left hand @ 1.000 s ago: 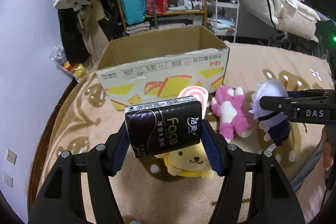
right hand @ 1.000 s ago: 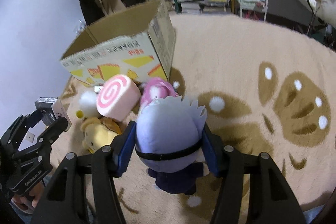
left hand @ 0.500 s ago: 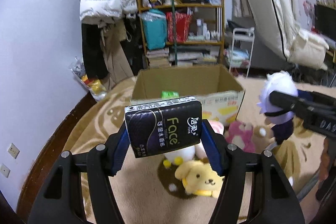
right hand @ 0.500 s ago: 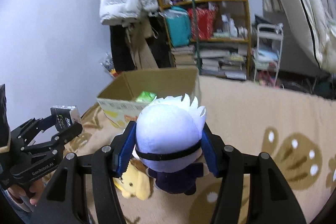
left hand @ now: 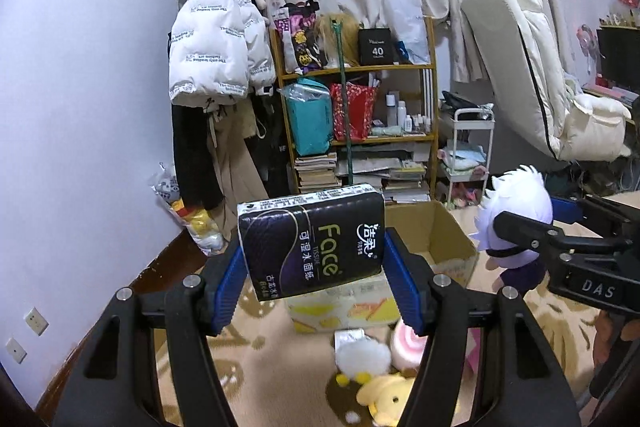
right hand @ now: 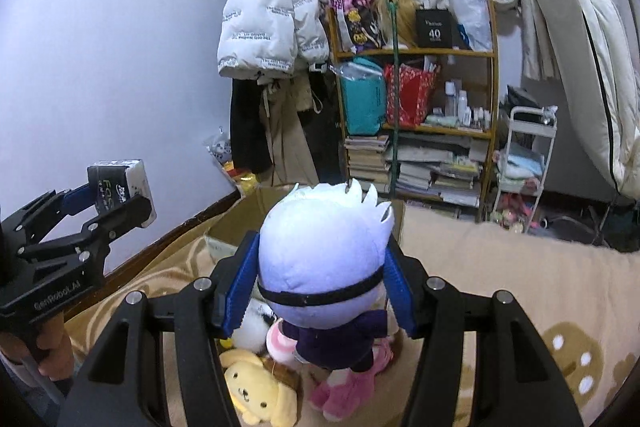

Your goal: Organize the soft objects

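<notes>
My left gripper (left hand: 314, 273) is shut on a black "Face" tissue pack (left hand: 312, 239) and holds it high above the rug; it also shows in the right wrist view (right hand: 120, 187). My right gripper (right hand: 316, 285) is shut on a white-haired plush doll (right hand: 324, 259), seen also in the left wrist view (left hand: 516, 223). An open cardboard box (left hand: 436, 239) stands below and beyond both. On the rug in front of it lie a yellow dog plush (right hand: 256, 391), a pink swirl cushion (left hand: 406, 345), a white plush (left hand: 362, 357) and a pink plush (right hand: 344, 387).
A loaded shelf unit (left hand: 360, 123) and hanging coats (left hand: 216, 59) stand against the far wall behind the box. A white trolley (left hand: 468, 151) and a leaning mattress (left hand: 532, 75) are at the right. The wall (left hand: 80, 107) is close on the left.
Both grippers have risen and tilted up with their loads; the box and floor toys have dropped lower in view, and the curtain and upper wall now show.
</notes>
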The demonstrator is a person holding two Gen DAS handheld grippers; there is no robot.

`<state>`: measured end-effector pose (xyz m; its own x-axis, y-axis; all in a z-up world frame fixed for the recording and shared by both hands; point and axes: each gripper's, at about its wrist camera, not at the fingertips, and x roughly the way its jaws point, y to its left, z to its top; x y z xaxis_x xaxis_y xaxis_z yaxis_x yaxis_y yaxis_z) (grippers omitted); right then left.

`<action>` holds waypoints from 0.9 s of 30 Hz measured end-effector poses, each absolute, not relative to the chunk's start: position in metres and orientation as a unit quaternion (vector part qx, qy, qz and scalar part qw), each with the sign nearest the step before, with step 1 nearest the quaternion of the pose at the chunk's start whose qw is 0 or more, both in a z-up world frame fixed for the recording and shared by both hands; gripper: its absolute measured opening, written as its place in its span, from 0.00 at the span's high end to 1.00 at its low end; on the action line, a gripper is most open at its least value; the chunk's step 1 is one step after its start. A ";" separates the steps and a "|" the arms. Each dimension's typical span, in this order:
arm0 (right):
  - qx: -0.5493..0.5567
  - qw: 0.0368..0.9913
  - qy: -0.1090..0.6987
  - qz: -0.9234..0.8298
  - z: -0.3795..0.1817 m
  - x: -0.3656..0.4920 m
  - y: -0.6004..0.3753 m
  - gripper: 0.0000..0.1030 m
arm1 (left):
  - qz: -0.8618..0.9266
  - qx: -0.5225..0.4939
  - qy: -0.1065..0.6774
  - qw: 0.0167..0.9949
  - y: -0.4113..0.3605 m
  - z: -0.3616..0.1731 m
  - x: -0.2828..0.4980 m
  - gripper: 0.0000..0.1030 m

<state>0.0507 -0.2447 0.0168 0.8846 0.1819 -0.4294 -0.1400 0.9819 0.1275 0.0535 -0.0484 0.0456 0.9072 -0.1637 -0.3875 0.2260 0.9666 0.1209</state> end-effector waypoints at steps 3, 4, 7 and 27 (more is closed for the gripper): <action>0.043 0.973 0.212 0.079 0.026 0.061 -0.247 0.40 | -0.093 0.081 0.188 0.974 -0.046 0.050 0.066 0.38; 0.045 0.974 0.209 0.079 0.027 0.064 -0.249 0.40 | -0.091 0.081 0.188 0.975 -0.046 0.051 0.071 0.38; 0.050 0.975 0.202 0.080 0.032 0.078 -0.253 0.40 | -0.085 0.081 0.182 0.976 -0.046 0.055 0.088 0.38; 0.056 0.970 0.220 0.087 0.012 0.144 -0.266 0.39 | -0.088 0.075 0.212 0.970 -0.056 0.010 0.160 0.38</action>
